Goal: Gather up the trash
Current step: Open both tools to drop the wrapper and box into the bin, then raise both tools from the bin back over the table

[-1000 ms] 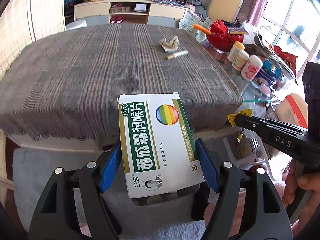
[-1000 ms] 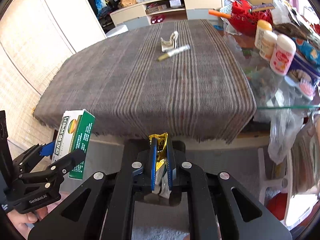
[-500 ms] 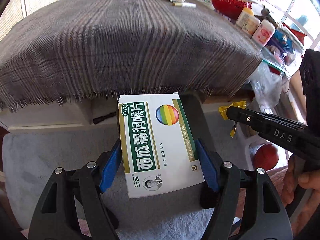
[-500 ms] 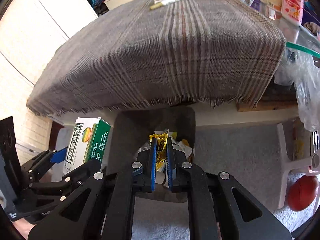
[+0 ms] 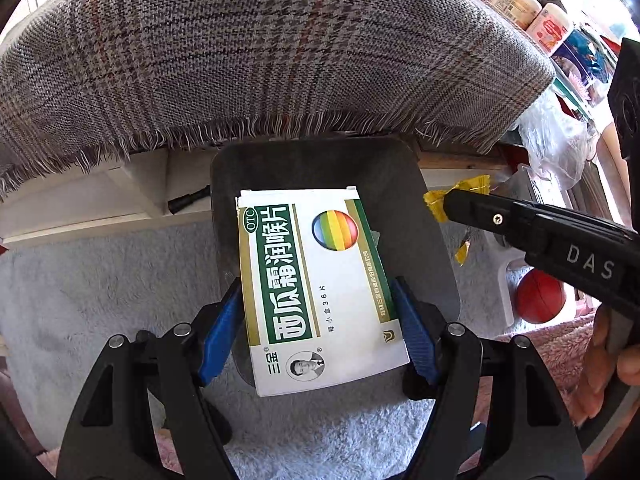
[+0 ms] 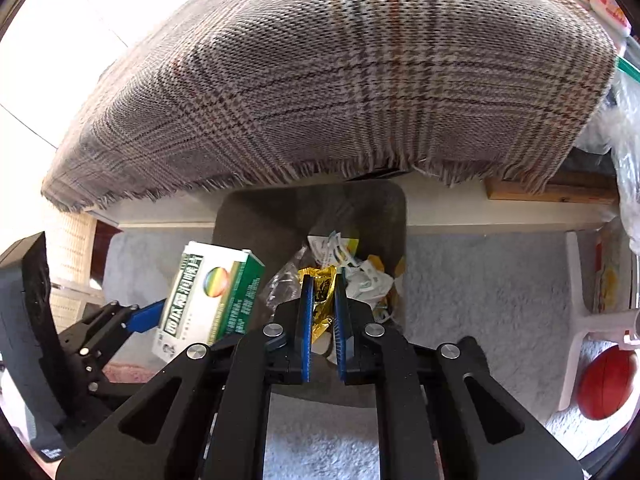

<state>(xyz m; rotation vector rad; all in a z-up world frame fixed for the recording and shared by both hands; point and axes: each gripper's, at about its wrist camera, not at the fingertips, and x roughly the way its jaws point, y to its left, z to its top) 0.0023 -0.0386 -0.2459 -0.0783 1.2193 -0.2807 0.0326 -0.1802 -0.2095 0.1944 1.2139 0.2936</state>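
In the right wrist view we start at nine o'clock, where our left gripper (image 6: 160, 312) holds the medicine box (image 6: 208, 292) across its width, blue pads pressed on both long sides. The left wrist view shows the same box (image 5: 316, 288) hanging over the open mouth of the dark bin (image 5: 280, 168), which stands on the pale carpet (image 5: 100, 280) just below the fringed edge of the plaid cloth (image 5: 260, 48).

Toward the middle, our right gripper (image 6: 320, 320) has its fingers nearly together, pinching a crumpled yellow wrapper (image 6: 320, 284) directly above the bin (image 6: 248, 216). Inside the bin, at twelve o'clock from those fingertips, lie clear film and white scraps (image 6: 360, 280), so some rubbish is already collected.

At four o'clock a red ball (image 6: 608, 384) rests on the carpet.

We judge this haul almost finished: both pieces are over the bin and only need releasing. Whether more rubbish is left on the tabletop we cannot tell from here.
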